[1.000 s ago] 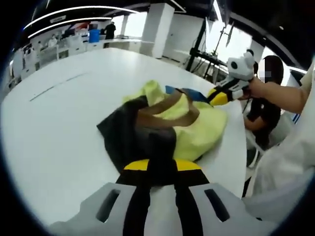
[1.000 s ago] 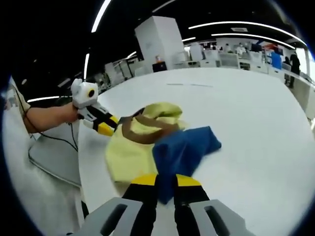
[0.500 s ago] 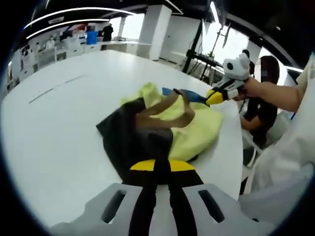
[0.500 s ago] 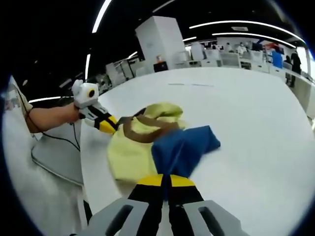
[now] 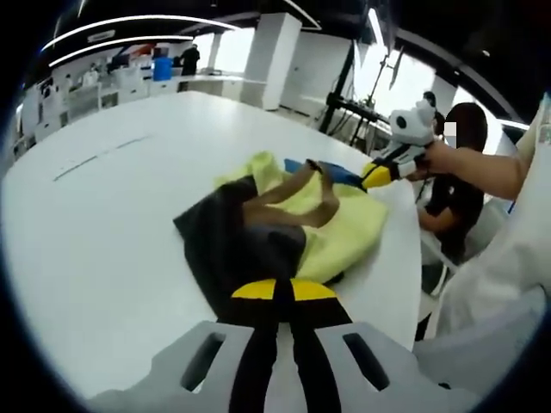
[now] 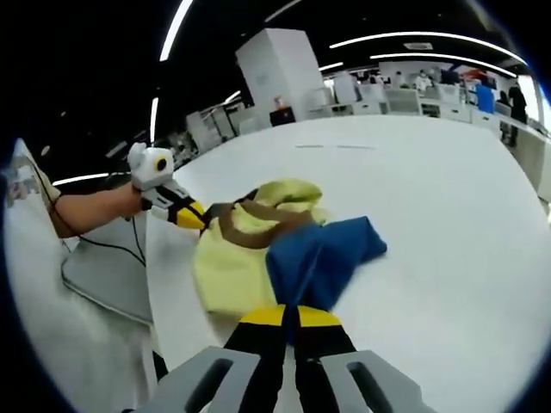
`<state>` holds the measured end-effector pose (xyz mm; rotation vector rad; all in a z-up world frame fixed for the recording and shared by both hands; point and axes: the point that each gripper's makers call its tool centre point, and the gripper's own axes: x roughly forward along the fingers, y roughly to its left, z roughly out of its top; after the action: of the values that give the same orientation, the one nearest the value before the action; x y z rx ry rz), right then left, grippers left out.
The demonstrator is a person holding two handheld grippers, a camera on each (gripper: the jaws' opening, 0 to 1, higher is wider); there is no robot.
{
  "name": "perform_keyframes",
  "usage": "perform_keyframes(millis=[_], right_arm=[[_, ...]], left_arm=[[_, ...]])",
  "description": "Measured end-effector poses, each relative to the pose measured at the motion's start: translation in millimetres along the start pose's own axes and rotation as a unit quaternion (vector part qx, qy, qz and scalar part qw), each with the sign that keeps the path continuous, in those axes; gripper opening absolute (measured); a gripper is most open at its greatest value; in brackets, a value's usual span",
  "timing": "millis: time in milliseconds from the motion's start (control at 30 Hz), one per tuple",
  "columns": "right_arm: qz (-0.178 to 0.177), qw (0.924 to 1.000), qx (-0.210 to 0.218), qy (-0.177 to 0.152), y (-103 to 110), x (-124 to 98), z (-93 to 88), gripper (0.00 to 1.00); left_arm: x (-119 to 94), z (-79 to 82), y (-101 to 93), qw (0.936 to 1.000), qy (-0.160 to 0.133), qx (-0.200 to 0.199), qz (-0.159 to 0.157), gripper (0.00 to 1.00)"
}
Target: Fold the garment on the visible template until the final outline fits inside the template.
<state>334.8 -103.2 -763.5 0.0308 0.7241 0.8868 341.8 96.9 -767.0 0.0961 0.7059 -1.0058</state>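
Note:
A crumpled garment lies on the white table [image 5: 95, 215], with a pale yellow body [image 5: 349, 228], a dark grey sleeve [image 5: 225, 249], a blue sleeve [image 6: 314, 258] and a brown collar band [image 5: 297, 194]. My left gripper [image 5: 284, 291] is shut on the dark grey sleeve at the near edge of the left gripper view. My right gripper [image 6: 290, 317] is shut on the blue sleeve; it also appears across the cloth as the right gripper [image 5: 379, 175], held by a hand. The left gripper [image 6: 191, 215] enters the right gripper view from the left, at the yellow cloth's edge.
The table's [image 6: 448, 224] edge runs close beside the garment, with a grey chair [image 6: 99, 275] below it. A seated person [image 5: 461, 163] is past the table's edge. Faint dark marks [image 5: 95, 155] cross the far tabletop. Desks and people stand in the background.
Both grippers stay shut on their sleeves. The views shifted slightly; the garment's shape is nearly the same, its folds settling a little.

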Motion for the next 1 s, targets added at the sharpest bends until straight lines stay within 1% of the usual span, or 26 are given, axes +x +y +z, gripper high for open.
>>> perform_keyframes(millis=[400, 800, 1000], right_arm=[[0.001, 1.0000, 0.008, 0.001, -0.7, -2.2, -1.8, 0.00], [0.013, 0.9998, 0.013, -0.010, 0.8, -8.9, 4.0, 0.00], [0.016, 0.9997, 0.015, -0.009, -1.3, -12.2, 5.7, 0.00]], left_arm=[[1.5, 1.1, -0.6, 1.0000, 0.003, 0.004, 0.004, 0.01], [-3.0, 4.6, 2.6, 0.9999, -0.004, 0.001, 0.012, 0.01], [-4.1, 4.7, 3.9, 0.9999, -0.005, 0.001, 0.013, 0.00]])
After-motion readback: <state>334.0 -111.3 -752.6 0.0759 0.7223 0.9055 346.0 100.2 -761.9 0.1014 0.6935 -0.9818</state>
